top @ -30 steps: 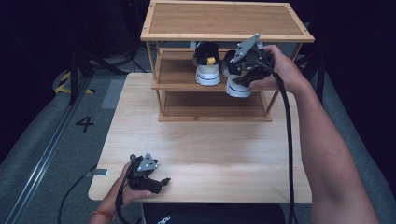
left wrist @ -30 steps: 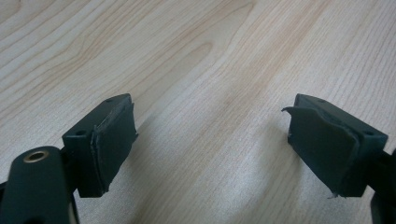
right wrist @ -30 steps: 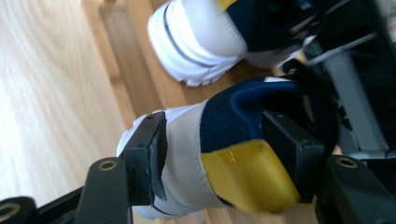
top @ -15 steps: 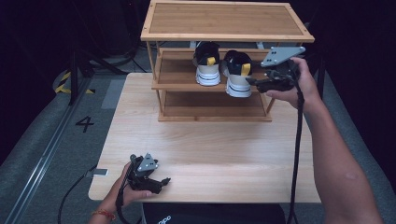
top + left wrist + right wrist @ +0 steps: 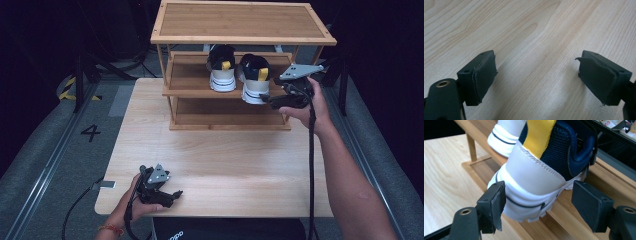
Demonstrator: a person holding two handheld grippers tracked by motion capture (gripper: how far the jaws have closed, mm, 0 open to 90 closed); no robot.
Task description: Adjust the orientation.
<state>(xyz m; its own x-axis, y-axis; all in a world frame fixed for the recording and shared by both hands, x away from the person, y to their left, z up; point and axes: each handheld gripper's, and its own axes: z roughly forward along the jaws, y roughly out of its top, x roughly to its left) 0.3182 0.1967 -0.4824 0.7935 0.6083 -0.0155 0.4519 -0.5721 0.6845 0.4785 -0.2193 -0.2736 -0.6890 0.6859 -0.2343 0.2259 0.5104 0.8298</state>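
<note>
White leather, navy mesh and a yellow heel strap make up the right-hand sneaker (image 5: 534,170), which is sitting on the middle shelf of the bamboo shoe rack (image 5: 240,35), its heel jutting out over the shelf's front edge toward the right gripper (image 5: 537,202). That gripper's jaws are standing wide apart, one on each side of the white heel; the left pad looks to be at the sole's edge, though I cannot tell if it is touching, and the right pad is standing off it. In the high view the right gripper (image 5: 272,101) is hanging just off the rack's right front post, level with the middle shelf. A second matching sneaker (image 5: 222,70) is resting beyond the first, farther from those jaws.

Compared with a moment ago, the right hand (image 5: 305,107) has dropped a little lower and closer to the heel, while a second ago it was up over the shoe itself. The left gripper (image 5: 167,195) has not shifted.

That left gripper (image 5: 536,80) is lying low over the pale wooden table (image 5: 225,155) near its front edge, jaws spread wide with nothing between them but bare wood grain. A broad stretch of tabletop is lying open between the two grippers, and the rack's bottom shelf below the right gripper is bare.
</note>
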